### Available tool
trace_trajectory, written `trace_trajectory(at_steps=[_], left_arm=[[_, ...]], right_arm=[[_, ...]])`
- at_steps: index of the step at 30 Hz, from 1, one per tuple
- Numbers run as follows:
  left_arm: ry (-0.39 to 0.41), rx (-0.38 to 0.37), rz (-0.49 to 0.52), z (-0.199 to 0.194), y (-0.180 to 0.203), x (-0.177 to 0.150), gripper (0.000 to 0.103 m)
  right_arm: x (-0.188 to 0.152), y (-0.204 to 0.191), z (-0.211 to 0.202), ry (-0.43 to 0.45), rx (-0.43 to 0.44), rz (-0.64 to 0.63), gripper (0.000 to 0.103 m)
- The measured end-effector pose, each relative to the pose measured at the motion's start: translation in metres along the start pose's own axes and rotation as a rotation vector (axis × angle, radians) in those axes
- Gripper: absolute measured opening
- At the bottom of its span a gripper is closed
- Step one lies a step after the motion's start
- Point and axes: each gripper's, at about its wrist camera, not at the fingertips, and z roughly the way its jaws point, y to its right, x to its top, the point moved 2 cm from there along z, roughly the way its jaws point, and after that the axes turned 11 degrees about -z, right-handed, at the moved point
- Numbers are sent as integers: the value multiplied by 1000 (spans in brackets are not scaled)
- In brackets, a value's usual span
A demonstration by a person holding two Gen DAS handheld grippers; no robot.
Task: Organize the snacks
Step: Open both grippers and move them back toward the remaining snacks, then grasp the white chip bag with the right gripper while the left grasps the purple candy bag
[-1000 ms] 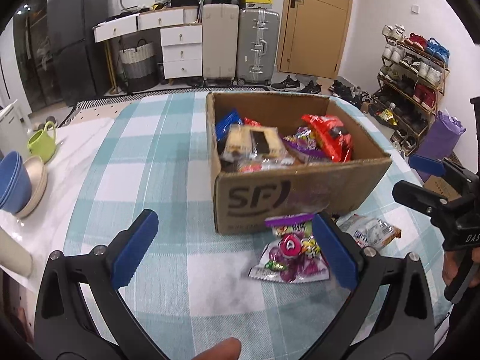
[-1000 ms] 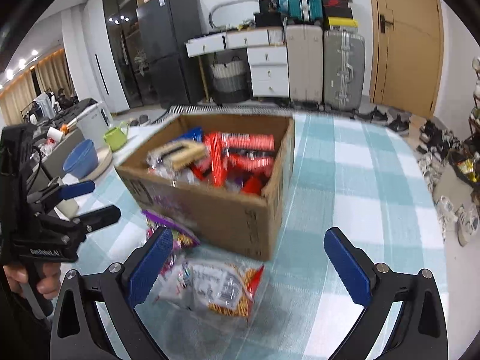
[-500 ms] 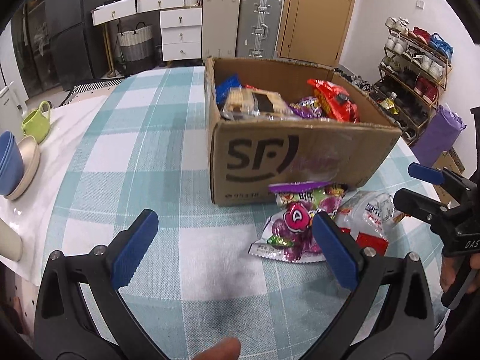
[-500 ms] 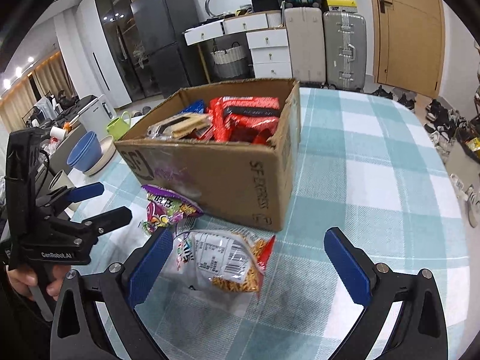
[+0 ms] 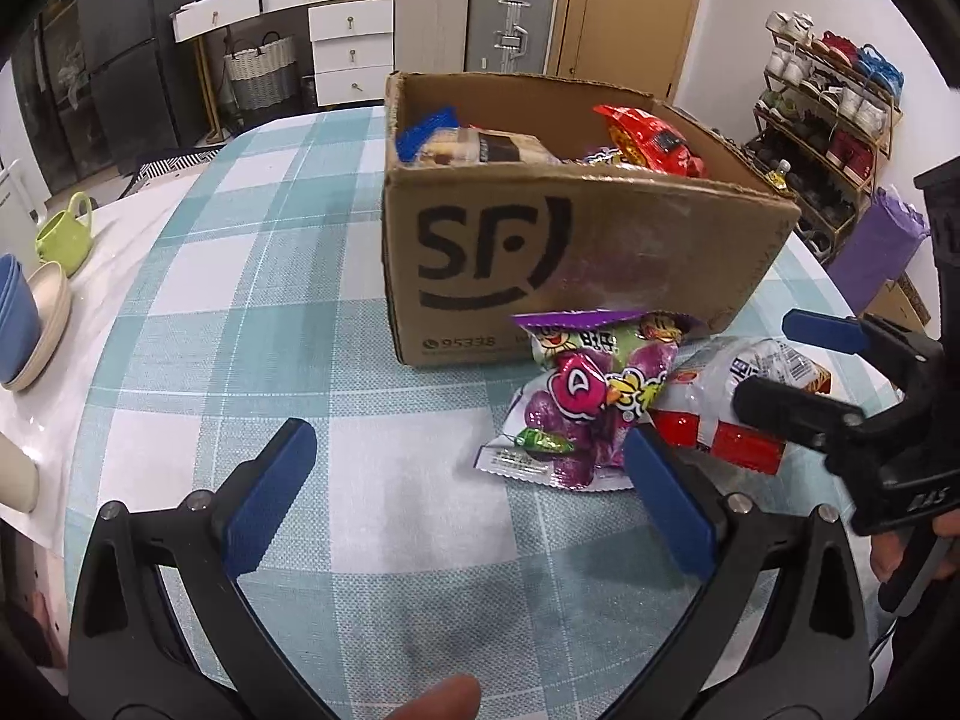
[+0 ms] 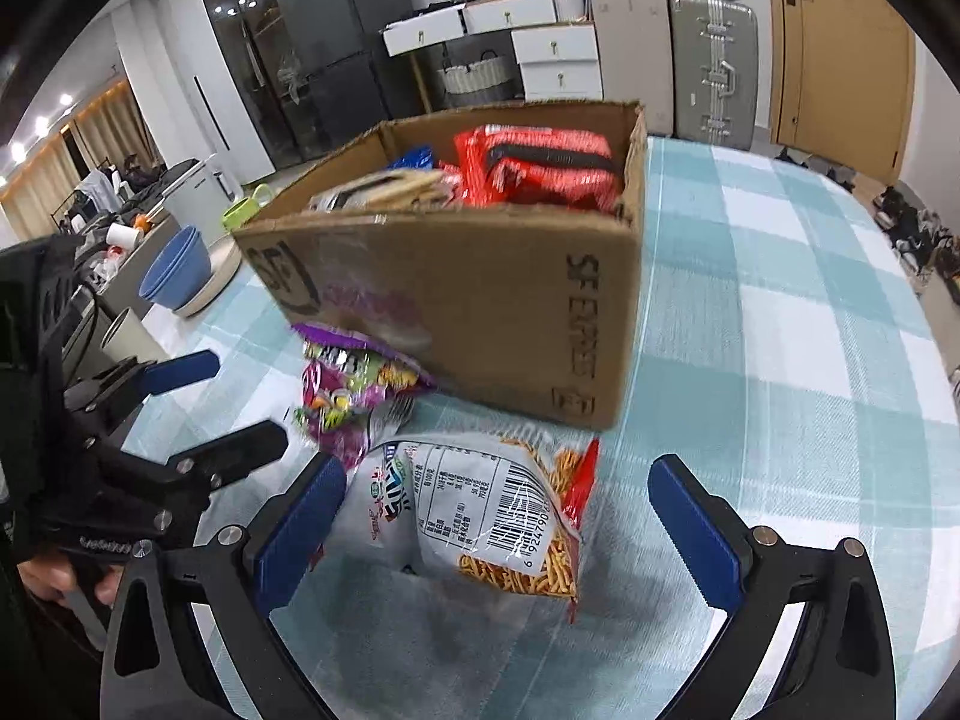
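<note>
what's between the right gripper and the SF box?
In the right wrist view, a clear bag of orange snack sticks lies on the tablecloth between the open right gripper and the cardboard box; a purple candy bag sits left of it.

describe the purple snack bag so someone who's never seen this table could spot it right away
Find the cardboard box on the checked tablecloth. Against its printed front lies the purple snack bag, showing cartoon grapes. Its neighbour, the clear bag of orange sticks, has a barcode label.

A table in teal-and-white checked cloth (image 5: 240,312) carries an open SF cardboard box (image 5: 540,258) – against its near side lie a purple candy bag (image 5: 582,402) and a clear bag of snack sticks (image 6: 498,516)
</note>
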Motion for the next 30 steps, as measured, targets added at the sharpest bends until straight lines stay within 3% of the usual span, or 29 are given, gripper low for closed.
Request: trace_trajectory(at_steps=[12,22,25,30], left_arm=[[-30,-16,14,11,4,-2,102],[-31,-16,25,12,6,-2,102],[-34,-11,28,11,6,-3,102],[-40,-21,19,13,5,-4,102]], right_arm=[[-32,-4,6,-63,13,2,102],[-28,-4,15,-66,20,26,102],[-29,-7,12,-59,26,18,83],[-33,-7,8,-39,51,12,70]])
